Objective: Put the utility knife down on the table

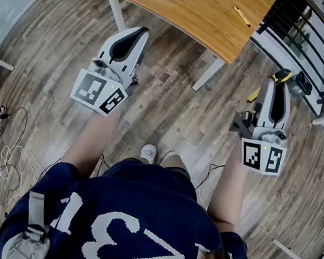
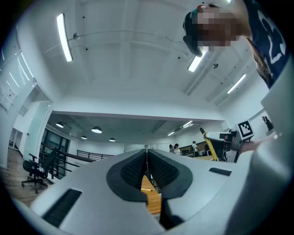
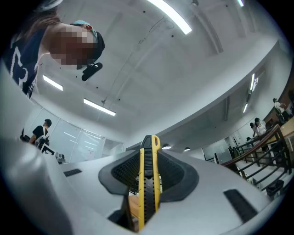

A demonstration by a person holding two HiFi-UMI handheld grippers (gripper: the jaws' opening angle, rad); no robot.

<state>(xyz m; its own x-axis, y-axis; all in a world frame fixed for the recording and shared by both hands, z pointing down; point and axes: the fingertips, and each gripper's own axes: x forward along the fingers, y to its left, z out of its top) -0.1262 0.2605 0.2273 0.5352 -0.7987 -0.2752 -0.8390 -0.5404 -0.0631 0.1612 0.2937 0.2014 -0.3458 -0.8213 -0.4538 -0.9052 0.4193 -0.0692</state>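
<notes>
Head view looks steeply down on left tongs point(image 1: 143, 31), right tongs point(image 1: 279, 78) and orange-brown wooden surface point(image 1: 189, 4). Gripper views sit close behind their jaws, angled at the white ceiling point(image 2: 138, 59) point(image 3: 183, 73); the left shares that surface point(image 2: 150, 195).

Utility knife point(image 3: 148, 183): yellow plastic casing, smooth, slight gloss; black centre strip, ridged, matt.
Right gripper point(image 3: 148, 151), left gripper point(image 2: 147, 153): pale grey plastic shells, smooth, matt.
Pads point(image 2: 132, 169): black, finely dimpled, rubber-like, matt.
Marker cubes point(image 1: 99, 94): white faces, black print, matt.
Table point(image 1: 189, 4): wood top, visible grain, smooth, satin sheen; legs white, painted look.
Floor point(image 1: 164, 114): grey-brown wood-grain planks, low sheen.
Person's top point(image 1: 135, 213): dark blue knit-look cloth, white figures.
Railing point(image 1: 285, 20): dark metal-looking bars.
</notes>
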